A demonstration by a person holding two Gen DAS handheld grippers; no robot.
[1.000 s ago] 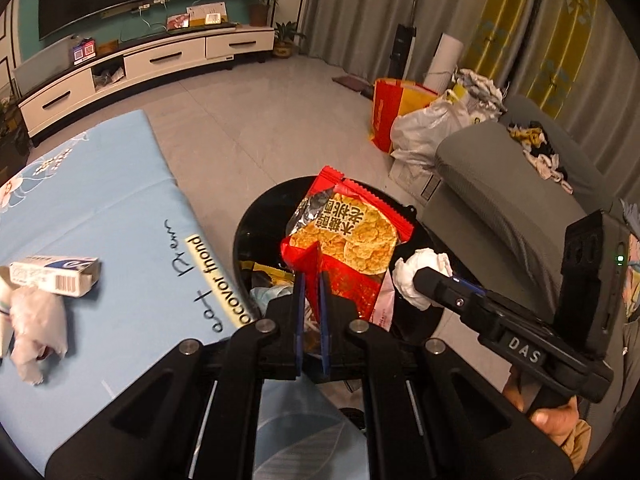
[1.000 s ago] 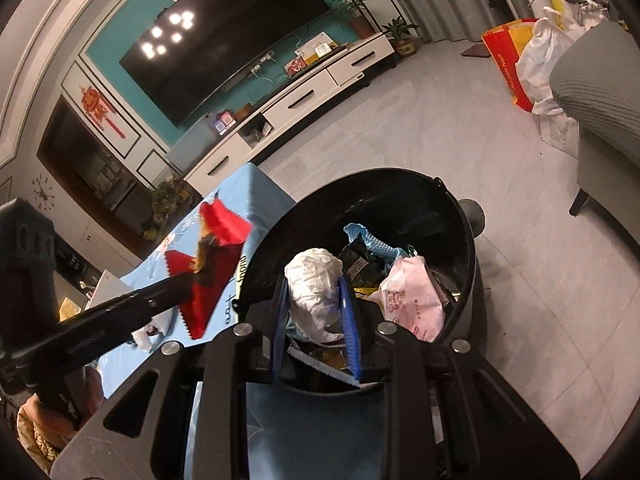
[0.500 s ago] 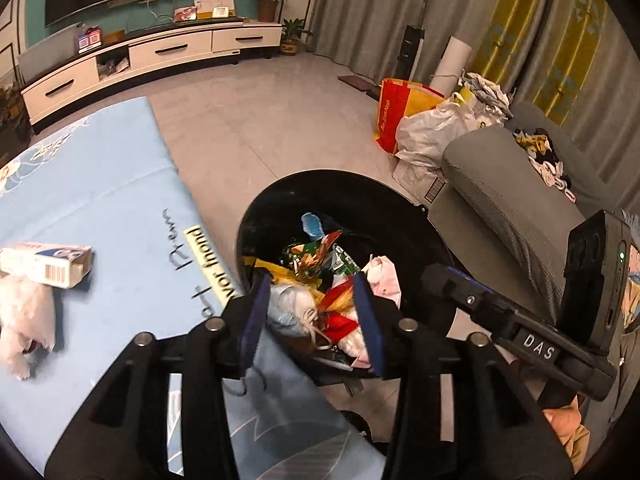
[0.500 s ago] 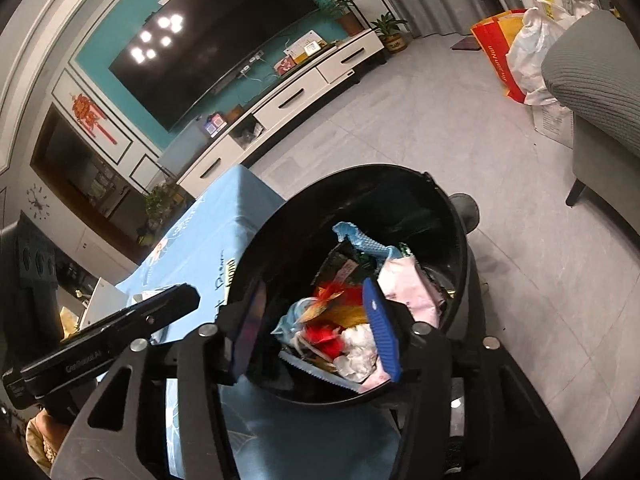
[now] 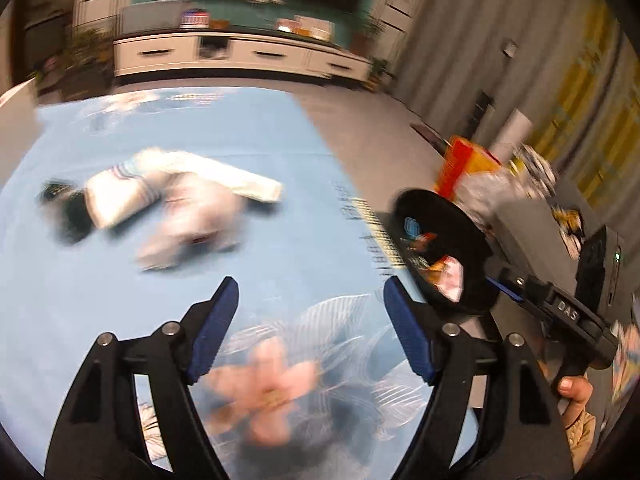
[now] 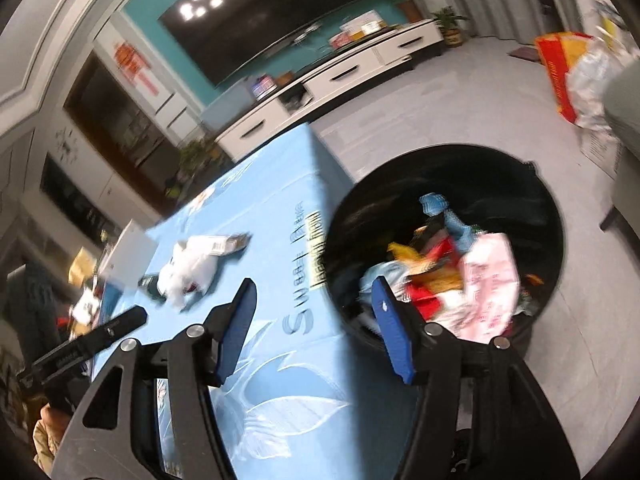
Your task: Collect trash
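Note:
A black round trash bin (image 6: 552,216) stands on the floor beside the table, holding several wrappers, a pink bag (image 6: 490,276) and crumpled paper. It also shows in the left wrist view (image 5: 474,236). My left gripper (image 5: 310,312) is open and empty above the light blue tablecloth (image 5: 260,132). Ahead of it lie a crumpled white tissue (image 5: 188,216), a long white box (image 5: 228,178) and a dark item (image 5: 66,208), all blurred. My right gripper (image 6: 314,312) is open and empty, over the table edge next to the bin. The tissue pile (image 6: 188,266) lies to its left.
A white TV cabinet (image 6: 340,76) and dark TV (image 6: 272,20) stand at the far wall. A red bag (image 6: 560,68) and white plastic bags sit on the floor at right, next to a grey sofa (image 5: 536,232). Clutter lies beyond the table's left end (image 6: 88,280).
Both grippers opened and dropped the red snack bag and the crumpled tissue into the bin. The left gripper then swung left over the table; the right one shifted left too.

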